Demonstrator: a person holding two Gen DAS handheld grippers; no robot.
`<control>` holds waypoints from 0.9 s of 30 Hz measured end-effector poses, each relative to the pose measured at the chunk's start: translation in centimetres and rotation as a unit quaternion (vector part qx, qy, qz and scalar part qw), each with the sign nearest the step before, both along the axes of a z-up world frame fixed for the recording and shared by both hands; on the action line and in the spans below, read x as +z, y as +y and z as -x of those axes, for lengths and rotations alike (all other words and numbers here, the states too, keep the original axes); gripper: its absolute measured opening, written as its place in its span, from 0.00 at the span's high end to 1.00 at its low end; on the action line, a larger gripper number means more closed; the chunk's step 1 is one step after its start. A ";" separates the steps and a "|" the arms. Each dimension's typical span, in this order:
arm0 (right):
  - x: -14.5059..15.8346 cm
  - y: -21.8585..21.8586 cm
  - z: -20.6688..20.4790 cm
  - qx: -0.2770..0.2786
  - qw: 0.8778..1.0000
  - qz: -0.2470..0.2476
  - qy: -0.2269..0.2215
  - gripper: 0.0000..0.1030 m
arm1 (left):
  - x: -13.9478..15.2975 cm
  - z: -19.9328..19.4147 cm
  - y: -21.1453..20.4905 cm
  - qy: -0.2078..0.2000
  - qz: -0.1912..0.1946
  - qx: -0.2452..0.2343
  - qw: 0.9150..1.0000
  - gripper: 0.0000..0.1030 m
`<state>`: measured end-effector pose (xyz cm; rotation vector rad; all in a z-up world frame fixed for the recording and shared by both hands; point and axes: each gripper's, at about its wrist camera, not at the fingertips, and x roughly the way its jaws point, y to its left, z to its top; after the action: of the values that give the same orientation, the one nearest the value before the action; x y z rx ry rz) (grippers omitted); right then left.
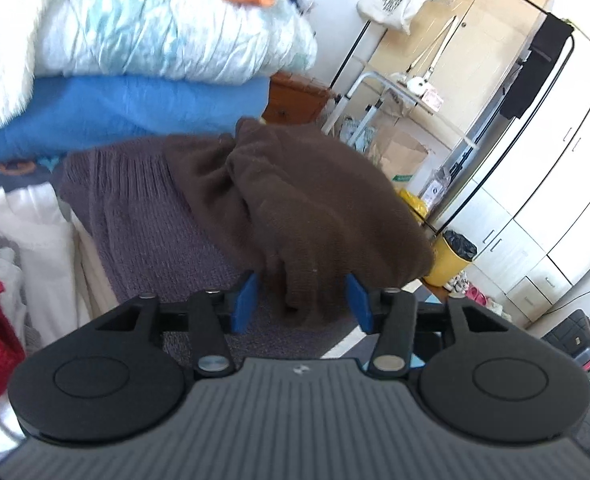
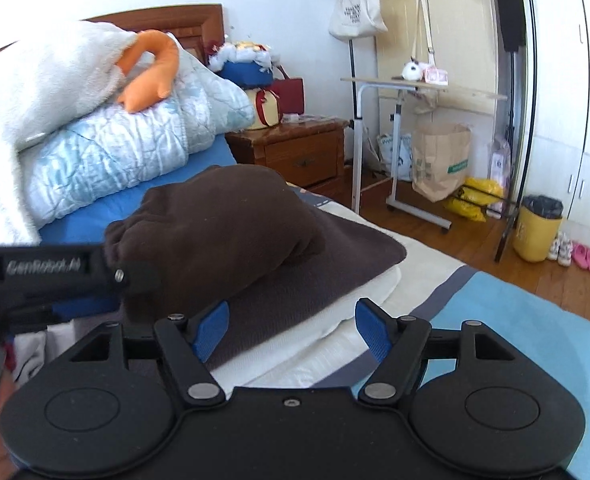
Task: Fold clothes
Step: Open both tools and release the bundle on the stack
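Your left gripper (image 1: 301,300) sits level over the bed, fingers spread wide with a fold of the brown sweater (image 1: 295,200) draped between them, not pinched; the sweater lies bunched on a stack of folded clothes (image 2: 335,320). Your right gripper (image 2: 291,328) hovers low just beside that stack, fingers wide apart, holding nothing; the left one reaches in across its view.

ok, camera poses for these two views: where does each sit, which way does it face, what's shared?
Left wrist: rides on the left tool, low over the bed, facing the brown sweater bunched between its open blue fingers, with the wardrobe beyond.
Right wrist: rides on the right tool, facing the headboard and the nightstand; its fingers are open and empty, and the left tool's black body enters at the left.
Shared: the sweater, paper bag, yellow bin.
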<state>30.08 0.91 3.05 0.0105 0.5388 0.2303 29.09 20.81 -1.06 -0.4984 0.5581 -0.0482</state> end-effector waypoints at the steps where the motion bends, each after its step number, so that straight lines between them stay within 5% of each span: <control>1: 0.2 -0.3 0.7 0.000 1.000 0.000 -0.004 0.27 | 0.0 0.7 -0.4 -0.008 -0.007 0.003 1.000 0.41; 12: 2.8 -3.1 8.1 -0.014 0.999 -0.012 -0.028 0.26 | 0.8 10.6 -4.1 -0.046 -0.042 0.021 0.998 0.26; 17: 4.2 -3.5 11.6 -0.002 0.999 -0.007 -0.038 0.25 | -1.1 15.7 -4.4 -0.066 -0.050 0.039 0.996 0.17; 23: 4.0 -3.4 15.5 -0.005 0.998 0.030 -0.048 0.22 | -1.2 17.8 -5.1 -0.080 -0.069 0.037 0.994 0.16; 27: 4.2 -3.8 17.4 -0.012 0.998 0.027 -0.046 0.18 | -1.0 18.8 -5.4 -0.089 -0.065 0.026 0.994 0.06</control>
<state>12.66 -2.92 7.22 -0.0461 0.4521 0.1925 10.31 15.44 -2.11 -0.3762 0.3714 -0.0062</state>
